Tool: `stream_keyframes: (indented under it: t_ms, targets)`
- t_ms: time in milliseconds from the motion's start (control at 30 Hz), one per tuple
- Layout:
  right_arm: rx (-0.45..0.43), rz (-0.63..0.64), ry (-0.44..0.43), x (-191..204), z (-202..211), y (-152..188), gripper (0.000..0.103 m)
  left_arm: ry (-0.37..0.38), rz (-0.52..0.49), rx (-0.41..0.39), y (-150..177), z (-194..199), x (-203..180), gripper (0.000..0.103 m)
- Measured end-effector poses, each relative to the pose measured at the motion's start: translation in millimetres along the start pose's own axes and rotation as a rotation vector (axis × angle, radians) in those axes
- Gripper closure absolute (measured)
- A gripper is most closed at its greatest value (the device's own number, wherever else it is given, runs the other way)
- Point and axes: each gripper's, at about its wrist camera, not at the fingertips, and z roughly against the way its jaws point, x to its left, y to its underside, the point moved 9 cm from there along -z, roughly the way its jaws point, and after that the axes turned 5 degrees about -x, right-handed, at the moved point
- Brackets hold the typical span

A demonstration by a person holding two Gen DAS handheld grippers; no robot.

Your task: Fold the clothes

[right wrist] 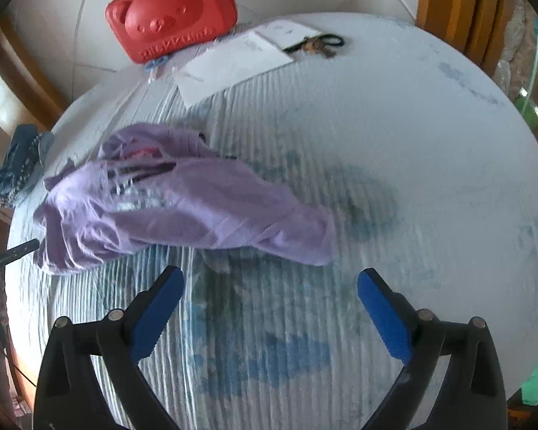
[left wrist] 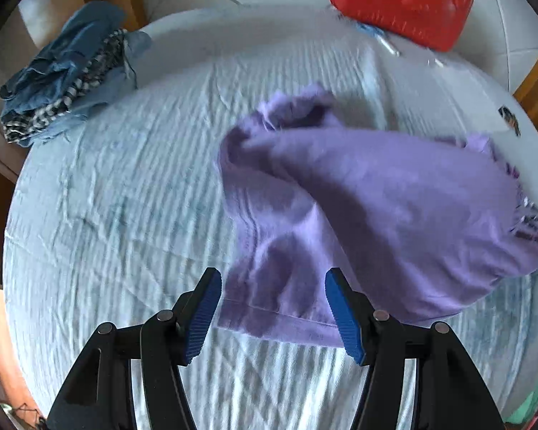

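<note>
- Looking down from the left wrist view, the left gripper [left wrist: 273,310] stood released, its blue fingers [left wrist: 203,313] spread wide and pressing on nothing, with the near hem of the purple garment [left wrist: 376,193] lying between and below them.
- The garment lay crumpled right of centre on the pale ribbed cloth covering the round surface [left wrist: 107,197].
- Only this view showed clearly the heap of blue and striped clothes [left wrist: 68,75] at the far left edge, well apart from the garment.
- A red bag [left wrist: 405,3] sat at the far right edge, blurred.
- In the right wrist view, the right gripper [right wrist: 270,313] was also released, fingers [right wrist: 385,317] wide over bare cloth, the garment [right wrist: 183,200] near but apart, beyond the left finger.
- This view alone showed the bag's [right wrist: 175,10] bear face, white papers [right wrist: 233,64] beside it, a small dark object [right wrist: 315,44] past them, and blue stains on the cloth.
- Nothing lay between either gripper and the garment.
</note>
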Motion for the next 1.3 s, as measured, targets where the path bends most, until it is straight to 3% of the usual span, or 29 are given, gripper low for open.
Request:
stream_keyframes:
  t_ms: [167, 400, 433, 467, 500, 533, 567, 600, 633, 767, 833, 933, 1000, 1033, 1067, 1100, 1133, 1167, 1300]
  targets:
    - [0.049, 0.011, 0.01, 5.9, -26.5, 11.9, 0.004, -0.014, -0.014, 0.009, 8.4, -16.8, -2.8, 0.04]
    - [0.038, 0.077, 0.111, 2.1, -51.4, 2.9, 0.004, 0.006, -0.06, -0.026, 10.9, -17.1, -0.4, 0.033]
    - [0.035, 0.089, 0.111, 3.6, -55.1, 1.2, 0.004, 0.007, -0.073, -0.028, 11.6, -16.4, -1.6, 0.036]
    - [0.035, 0.109, 0.113, 6.1, -60.6, -0.3, 0.004, 0.008, -0.083, -0.02, 12.2, -14.9, -3.2, 0.046]
    - [0.034, 0.128, 0.114, 8.7, -63.9, -1.6, 0.02, 0.014, -0.089, -0.015, 12.3, -12.3, -5.8, 0.058]
    - [0.025, 0.148, 0.121, 12.5, -65.3, -4.4, 0.041, 0.014, -0.156, -0.016, 11.6, -9.8, -7.4, 0.084]
    - [0.016, 0.152, 0.113, 16.8, -63.8, -9.1, 0.068, -0.013, -0.174, -0.022, 7.0, -5.6, -5.8, 0.094]
    - [0.013, 0.152, 0.101, 20.7, -62.2, -14.0, 0.086, 0.006, -0.173, -0.041, 1.8, 4.0, -7.8, 0.096]
    - [-0.005, 0.157, 0.09, 25.3, -56.3, -23.2, 0.087, 0.023, -0.161, -0.061, -4.6, 12.6, -7.2, 0.098]
    - [-0.137, 0.128, 0.016, 32.7, -8.2, -75.0, 0.087, 0.053, -0.122, -0.2, -49.3, 68.4, 3.3, 0.098]
    - [-0.211, 0.12, 0.013, 29.0, 23.9, -104.2, 0.087, 0.071, -0.1, -0.229, -67.5, 86.2, 7.2, 0.098]
    - [-0.234, 0.095, -0.01, 19.8, 50.6, -126.6, 0.087, 0.117, -0.102, -0.223, -79.0, 95.4, 7.7, 0.095]
    - [-0.222, 0.074, -0.027, 16.1, 55.2, -124.2, 0.086, 0.125, -0.1, -0.177, -71.5, 86.6, 6.4, 0.088]
    - [-0.209, 0.062, -0.031, 12.8, 53.0, -118.6, 0.084, 0.131, -0.094, -0.149, -64.0, 80.7, 7.9, 0.078]
    - [-0.193, 0.052, -0.03, 9.7, 48.4, -112.7, 0.072, 0.142, -0.08, -0.111, -51.2, 72.5, 8.3, 0.066]
    - [-0.174, 0.042, -0.027, 6.6, 43.3, -103.3, 0.045, 0.15, -0.069, -0.092, -44.6, 63.9, 11.0, 0.06]
    - [-0.158, 0.032, -0.024, 6.1, 37.6, -94.3, 0.031, 0.15, -0.055, -0.07, -34.7, 55.3, 13.7, 0.052]
    - [-0.143, 0.018, -0.027, 5.0, 30.7, -85.3, 0.014, 0.139, -0.048, -0.057, -26.1, 47.6, 13.8, 0.051]
    - [-0.084, -0.001, -0.038, 0.8, 9.6, -53.9, 0.013, 0.117, -0.04, -0.007, 0.1, 21.6, 12.1, 0.049]
